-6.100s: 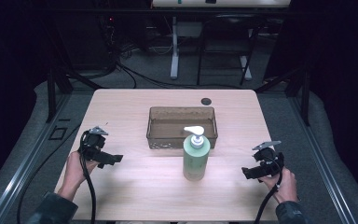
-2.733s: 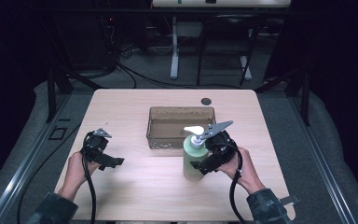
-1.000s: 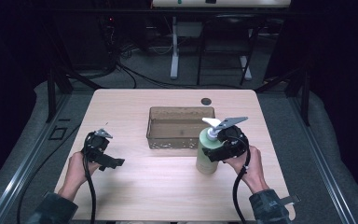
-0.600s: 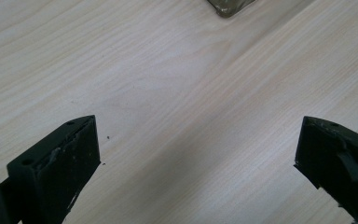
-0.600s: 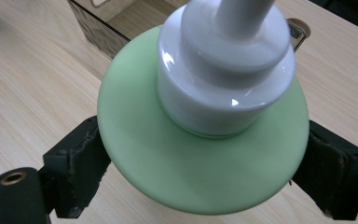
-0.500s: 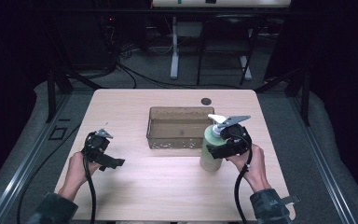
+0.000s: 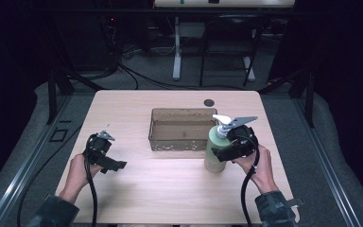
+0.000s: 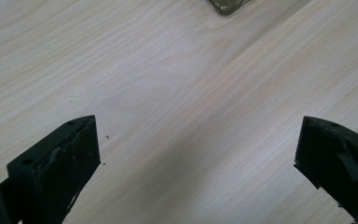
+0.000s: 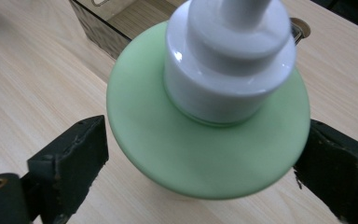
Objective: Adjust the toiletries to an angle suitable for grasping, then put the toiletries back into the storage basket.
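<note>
Right of centre on the worktop, my right hand-held gripper has just been opening, its jaws flanking the green pump bottle; my left hand-held gripper gapes wide, empty.

The table is evenly lit against dark surroundings, with soft shadows and slight blur.

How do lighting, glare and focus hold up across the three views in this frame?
High view: the light wooden table is evenly lit, its surroundings nearly black. Left gripper view: sharp wood grain, with soft shadows beside the black jaws. Right gripper view: the pale green pump bottle sits very close and slightly soft, small glare spots on its white collar, and the brown mesh basket behind is blurred.
</note>
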